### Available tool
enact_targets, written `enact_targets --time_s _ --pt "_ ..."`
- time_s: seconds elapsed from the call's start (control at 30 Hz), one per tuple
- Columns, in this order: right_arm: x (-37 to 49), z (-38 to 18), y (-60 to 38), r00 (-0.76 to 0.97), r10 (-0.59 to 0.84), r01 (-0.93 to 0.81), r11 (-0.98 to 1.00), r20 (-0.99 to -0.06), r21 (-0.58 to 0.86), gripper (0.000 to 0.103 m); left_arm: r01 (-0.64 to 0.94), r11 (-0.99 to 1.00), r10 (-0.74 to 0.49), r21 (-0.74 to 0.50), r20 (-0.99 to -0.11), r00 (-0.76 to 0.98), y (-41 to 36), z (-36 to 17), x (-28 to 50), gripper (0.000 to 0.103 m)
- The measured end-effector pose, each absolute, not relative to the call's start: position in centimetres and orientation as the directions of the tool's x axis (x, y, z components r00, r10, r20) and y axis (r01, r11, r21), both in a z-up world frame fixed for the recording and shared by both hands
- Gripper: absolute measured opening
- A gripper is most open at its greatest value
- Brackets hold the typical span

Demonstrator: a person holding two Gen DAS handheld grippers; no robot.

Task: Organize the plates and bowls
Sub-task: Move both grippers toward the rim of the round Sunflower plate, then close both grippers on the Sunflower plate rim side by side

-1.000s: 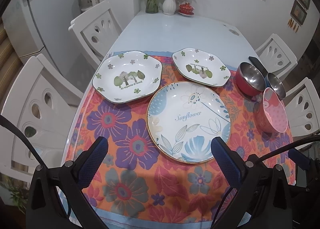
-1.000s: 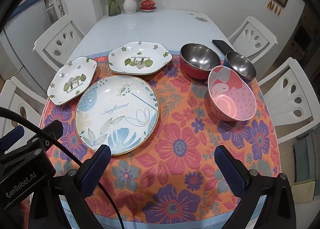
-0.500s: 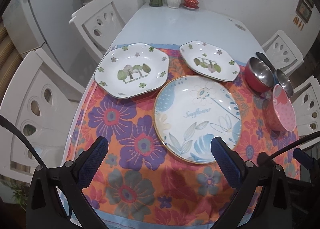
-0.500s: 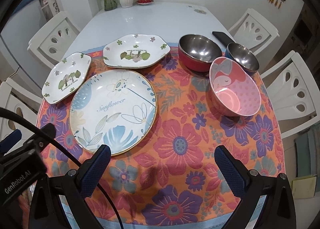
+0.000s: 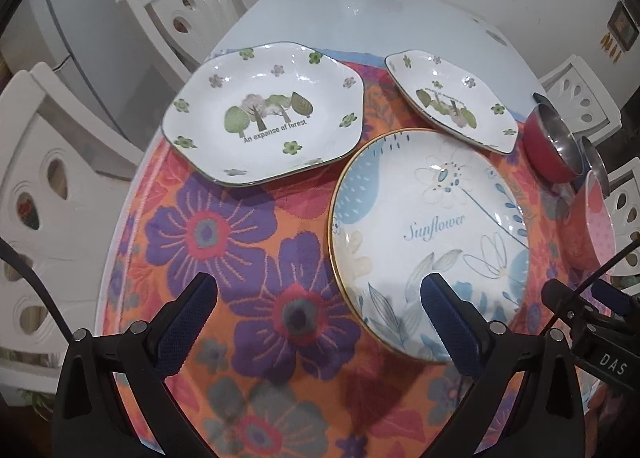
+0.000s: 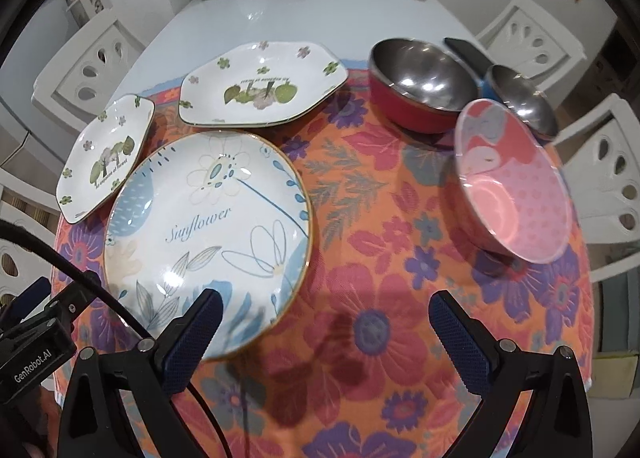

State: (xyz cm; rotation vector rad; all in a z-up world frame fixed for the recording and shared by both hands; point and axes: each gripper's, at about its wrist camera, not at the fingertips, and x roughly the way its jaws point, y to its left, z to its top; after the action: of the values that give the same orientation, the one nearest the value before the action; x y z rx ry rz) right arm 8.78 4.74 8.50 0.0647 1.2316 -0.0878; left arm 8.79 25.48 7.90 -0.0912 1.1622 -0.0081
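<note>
Centrally on the floral cloth (image 6: 384,266) lies the round Sunflower plate (image 5: 430,242), its script reading upright toward the grippers, flower stem slanting away to the far left. Beyond it to the left sits the near forest plate (image 5: 266,115), its lettering also facing the grippers; beyond it to the right, the second forest plate (image 6: 262,83) has its lettering reversed, long axis running across the table. Right of the Sunflower plate stand a red steel bowl (image 6: 424,85), a blue steel bowl (image 6: 520,99) and a pink bowl (image 6: 514,185), tilted. Left gripper (image 5: 318,294) and right gripper (image 6: 326,312) hang spread wide, holding nothing.
</note>
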Motion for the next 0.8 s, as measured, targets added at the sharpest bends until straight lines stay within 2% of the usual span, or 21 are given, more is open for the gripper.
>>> enact_targets --time_s 0.07,0.2,0.37,0.47,0.6,0.8 --pt "9.6 7.6 4.8 0.316 -0.017 0.091 0.996 -0.949 0.013 0.098 -0.032 0.996 -0.062 -0.082 -0.915 0.399 25.4 7.4 9.3 0.101" --pt "11.2 6.2 4.8 0.296 0.034 0.067 0.996 -0.954 0.056 0.087 -0.015 0.993 -0.106 -0.121 -0.917 0.386 25.2 6.4 10.2 0.098" --pt "12.9 5.0 5.0 0.284 0.083 0.042 0.994 -0.955 0.099 0.079 -0.003 0.987 -0.150 -0.161 -0.928 0.340 24.8 4.6 11.3 0.081" --pt "13.8 4.4 4.9 0.279 0.094 0.038 0.993 -0.956 0.109 0.069 -0.005 0.984 -0.166 -0.178 -0.929 0.331 24.7 4.0 11.5 0.070" --pt "14.6 3.6 4.5 0.273 0.116 0.041 0.990 -0.955 0.132 0.064 -0.009 0.981 -0.181 -0.194 -0.928 0.327 24.8 3.3 11.7 0.065" --pt "15.3 2.7 4.3 0.263 0.152 0.046 0.984 -0.953 0.170 0.053 0.006 0.980 -0.188 -0.198 -0.922 0.339 24.8 3.0 12.1 0.045"
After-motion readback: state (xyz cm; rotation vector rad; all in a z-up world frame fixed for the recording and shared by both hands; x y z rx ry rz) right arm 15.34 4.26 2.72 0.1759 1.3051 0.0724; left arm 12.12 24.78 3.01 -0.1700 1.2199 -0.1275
